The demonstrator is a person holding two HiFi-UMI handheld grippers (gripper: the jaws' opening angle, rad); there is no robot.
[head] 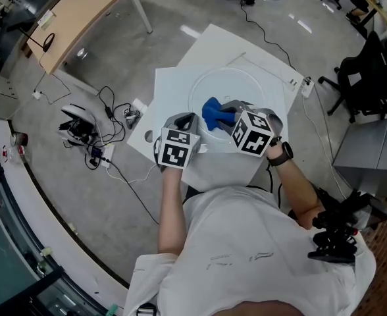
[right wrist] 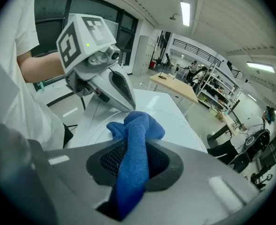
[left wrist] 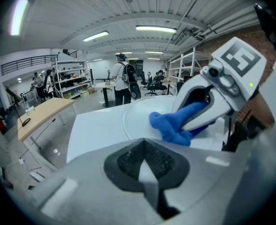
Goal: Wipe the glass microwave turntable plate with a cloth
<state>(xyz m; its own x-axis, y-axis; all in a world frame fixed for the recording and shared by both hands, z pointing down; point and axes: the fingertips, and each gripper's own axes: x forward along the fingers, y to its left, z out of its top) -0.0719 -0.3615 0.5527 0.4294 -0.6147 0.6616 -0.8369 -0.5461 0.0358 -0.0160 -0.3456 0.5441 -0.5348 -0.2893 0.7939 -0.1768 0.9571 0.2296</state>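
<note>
Glass plate (head: 203, 83) — blue cloth (head: 213, 113) atop.

White T-shirt (head: 246, 255), black wristwatch (head: 280, 154) — grey left hand-held gripper (head: 187, 119) and right hand-held gripper (head: 225, 112) bear black-and-white marker cubes (head: 177, 149).

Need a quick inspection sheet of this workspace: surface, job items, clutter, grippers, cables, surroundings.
surface: white table top, flat.
job's things: glass plate lying flat on the top; blue cloth bunched on the plate's near side.
clutter: nothing seen on the top.
grippers: right gripper shut on the cloth; left gripper has its jaws together, tip at the plate's near rim. Whether it pinches the rim can't be told.
cables: black tangle with a power strip on the floor left of the table; second strip at the table's right corner.
surroundings: wooden desk, office chair, people standing far off.
</note>
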